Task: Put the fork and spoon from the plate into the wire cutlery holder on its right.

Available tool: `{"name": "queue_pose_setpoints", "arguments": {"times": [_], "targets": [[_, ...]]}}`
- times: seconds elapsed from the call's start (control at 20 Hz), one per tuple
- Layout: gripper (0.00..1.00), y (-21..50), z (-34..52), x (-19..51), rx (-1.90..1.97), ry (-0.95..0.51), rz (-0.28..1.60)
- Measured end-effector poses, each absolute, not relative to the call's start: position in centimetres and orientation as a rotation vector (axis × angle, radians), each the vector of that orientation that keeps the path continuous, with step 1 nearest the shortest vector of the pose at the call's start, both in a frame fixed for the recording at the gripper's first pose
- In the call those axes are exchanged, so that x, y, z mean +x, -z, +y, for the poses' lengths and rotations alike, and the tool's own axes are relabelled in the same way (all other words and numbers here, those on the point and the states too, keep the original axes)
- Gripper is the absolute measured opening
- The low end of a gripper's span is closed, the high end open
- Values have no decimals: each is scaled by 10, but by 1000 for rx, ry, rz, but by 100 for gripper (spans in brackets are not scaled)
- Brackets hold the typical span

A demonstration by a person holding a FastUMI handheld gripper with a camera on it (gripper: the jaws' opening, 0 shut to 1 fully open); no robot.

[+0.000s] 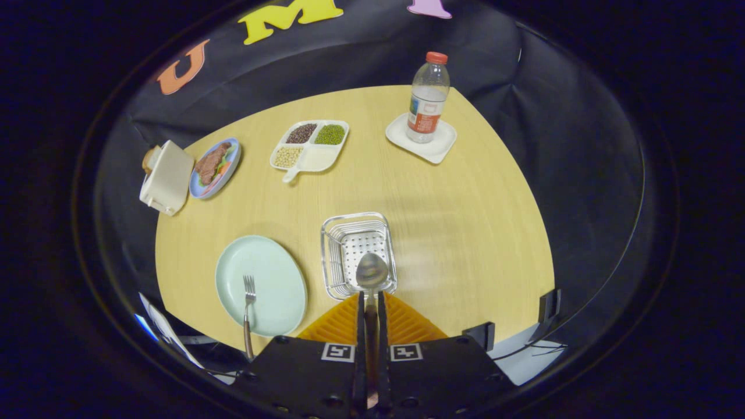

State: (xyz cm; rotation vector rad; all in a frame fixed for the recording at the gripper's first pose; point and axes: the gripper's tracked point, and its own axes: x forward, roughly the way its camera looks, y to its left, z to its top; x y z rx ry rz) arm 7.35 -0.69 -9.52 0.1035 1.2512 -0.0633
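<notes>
Spoon [372,272]: it is held by its handle between the two fingers, and its bowl points forward, above the near part of the wire cutlery holder [357,254].
Gripper [371,299]: the fingers stand close together and both press on the spoon handle, so the spoon is clamped.
Wire cutlery holder: it stands on the table [454,233] just ahead of the fingers and just beside the plate [273,273], on the plate's right; inside it I see a perforated bottom and no cutlery yet.
Fork [248,305]: it lies on the plate, with the prongs away from the gripper and the handle passing over the near rim of the plate.
Step in hand: as I judge it, this is the first half of the task, the spoon being carried to the holder; the fork is not yet taken.
Next move: I think the spoon must come lower into the holder before the fingers part, so that it does not fall on the rim; whether the bowl touches the wire already, I cannot tell.
After that: the gripper must go left to the plate and take the fork by its handle.
Farther things: a divided tray with beans [310,145], a blue plate with food [216,166] and a bottle on a white coaster [428,98] stand well apart, beyond the holder.
</notes>
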Motion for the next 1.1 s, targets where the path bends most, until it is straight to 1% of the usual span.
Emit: {"name": "queue_pose_setpoints", "arguments": {"times": [0.1,0.15,0.2,0.25,0.35,0.45,0.55,0.75,1.1], "targets": [[20,92,-2,79,130,51,1221],[38,88,0,80,143,49,1203],[50,85,1,80,148,48,1190],[73,82,1,78,143,51,1177],[95,74,4,76,144,55,1145],[97,65,12,68,143,54,1115],[97,57,22,55,136,48,1092],[97,44,64,21,153,-12,1070],[97,69,153,-17,133,-115,1107]]}}
